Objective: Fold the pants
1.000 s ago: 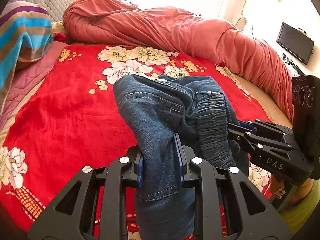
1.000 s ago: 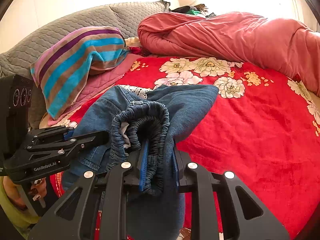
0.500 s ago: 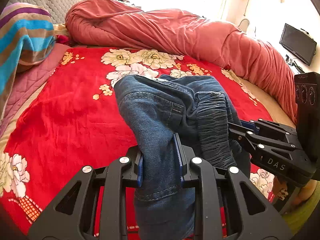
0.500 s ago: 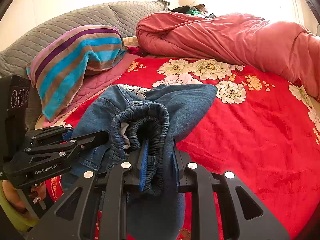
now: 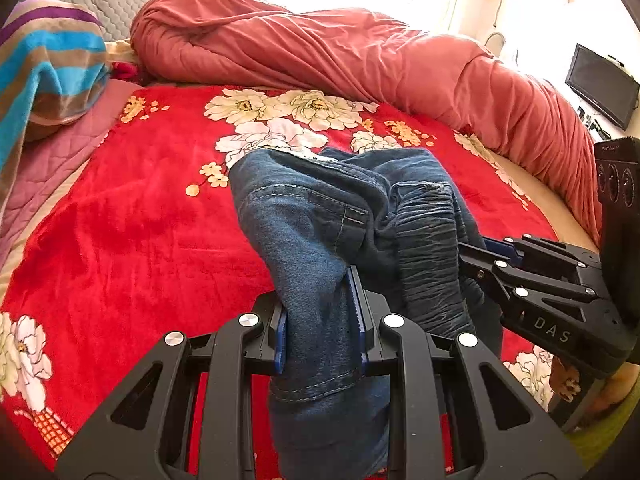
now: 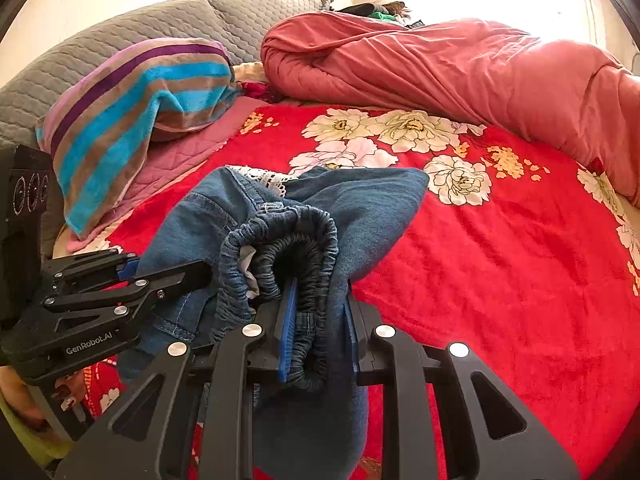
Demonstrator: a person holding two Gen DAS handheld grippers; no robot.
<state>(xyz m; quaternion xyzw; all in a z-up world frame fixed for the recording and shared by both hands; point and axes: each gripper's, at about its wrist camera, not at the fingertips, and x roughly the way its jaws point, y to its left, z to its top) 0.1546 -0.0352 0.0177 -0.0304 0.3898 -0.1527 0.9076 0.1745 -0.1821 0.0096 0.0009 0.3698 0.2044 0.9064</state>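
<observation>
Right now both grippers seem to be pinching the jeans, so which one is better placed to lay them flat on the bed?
Probably the right gripper. It clamps the elastic waistband of the jeans, with open red blanket on its side. The left gripper holds a hem end and can follow.

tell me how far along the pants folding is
Done: the pants are doubled over, with the far fold lying on the red blanket. In hand: the left gripper clamps a hem end and the right gripper the elastic waistband. Left: lay the held ends down and flatten the bunched denim.
</observation>
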